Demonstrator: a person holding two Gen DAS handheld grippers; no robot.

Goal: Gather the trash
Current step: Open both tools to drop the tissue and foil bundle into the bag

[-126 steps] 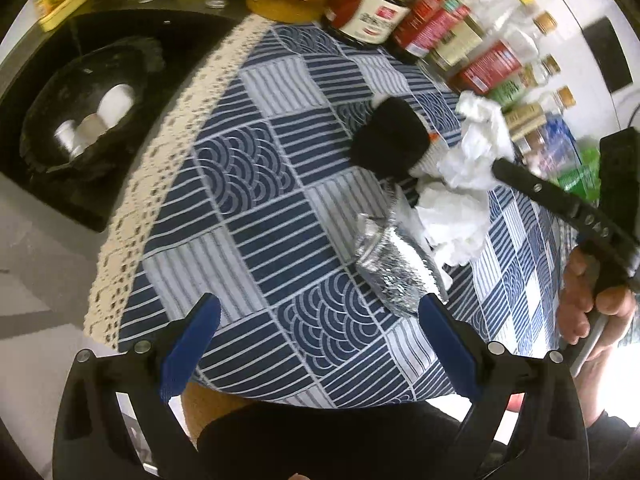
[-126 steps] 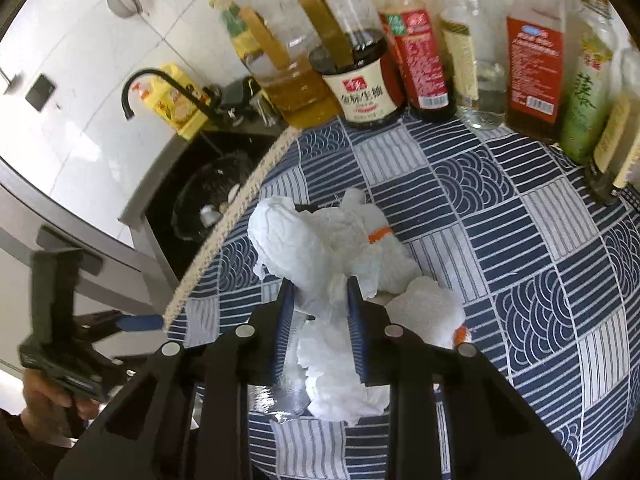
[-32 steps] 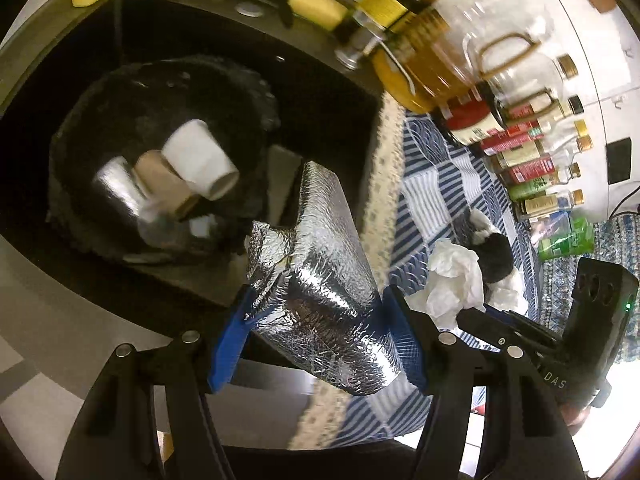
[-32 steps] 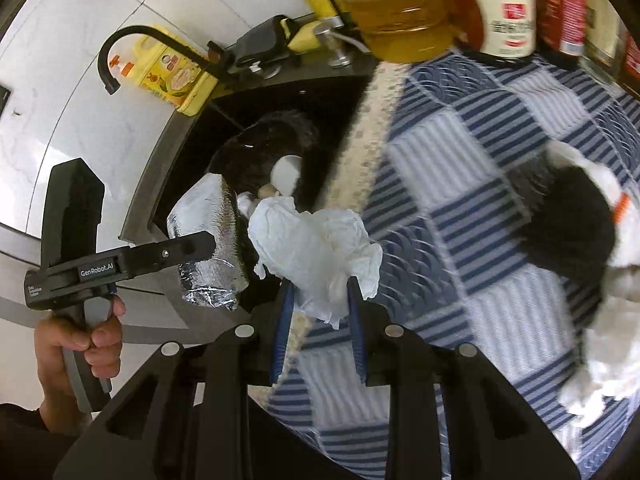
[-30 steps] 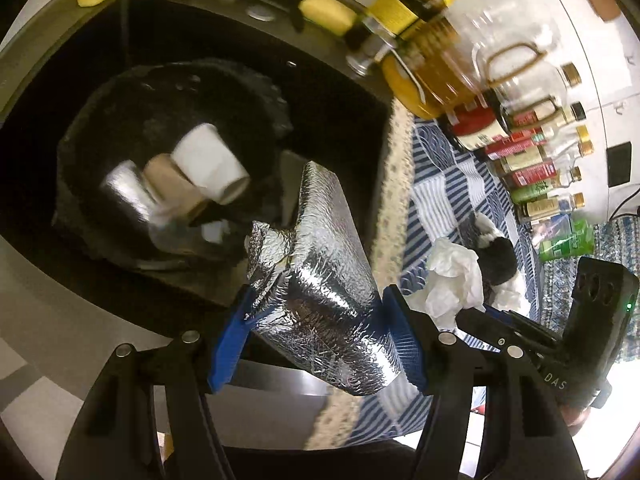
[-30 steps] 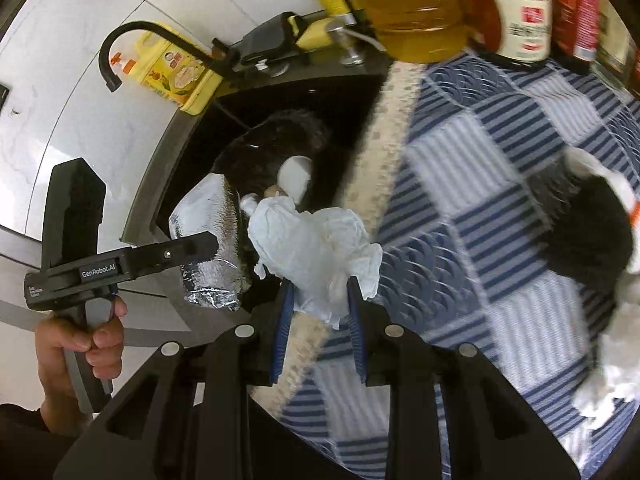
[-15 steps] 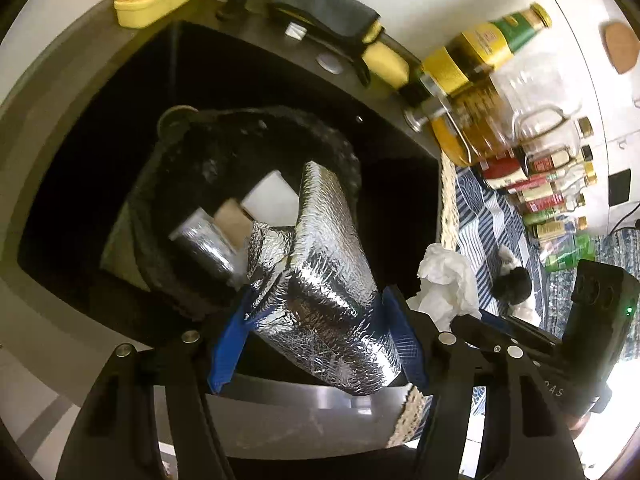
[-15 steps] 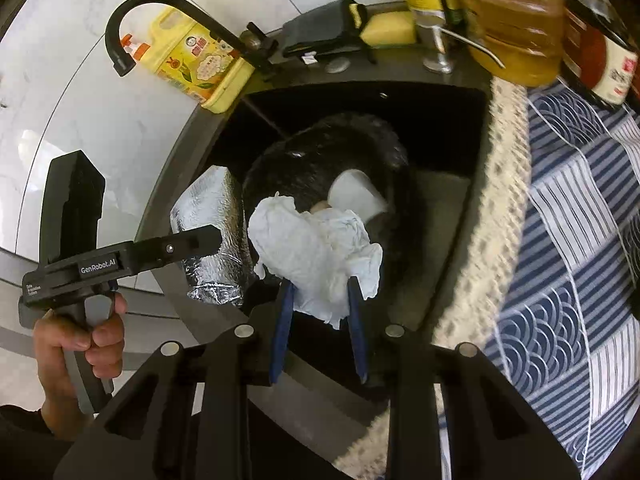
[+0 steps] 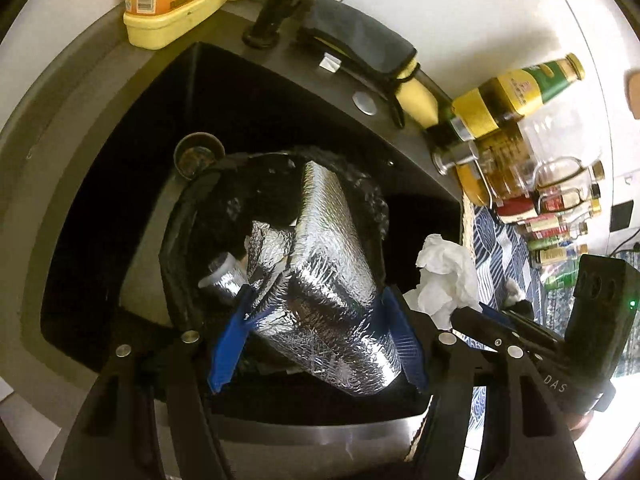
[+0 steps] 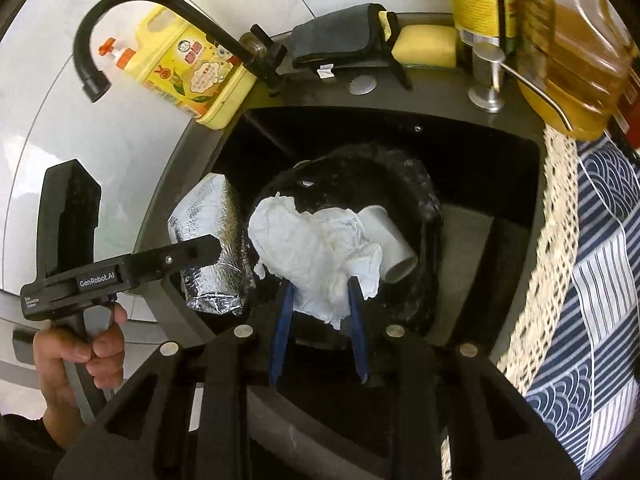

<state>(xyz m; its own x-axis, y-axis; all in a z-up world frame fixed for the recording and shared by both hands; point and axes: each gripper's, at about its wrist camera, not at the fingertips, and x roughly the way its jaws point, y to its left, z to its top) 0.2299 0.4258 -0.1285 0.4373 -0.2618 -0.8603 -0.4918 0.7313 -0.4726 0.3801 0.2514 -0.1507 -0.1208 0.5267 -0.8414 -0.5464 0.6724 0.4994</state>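
Left gripper clamped on the foil pouch, right gripper pinched narrow on the crumpled tissue, both held above the black-lined bin in the sink, apparently lined up for dropping in.

The pouch is crinkled, shiny silver foil; the tissue soft, crumpled white paper. The bin bag is glossy black plastic, the sink matt dark, its front edge brushed metal.

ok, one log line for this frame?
left tool: grips crumpled silver foil bag | right tool: grips white crumpled tissue | both over black-lined bin
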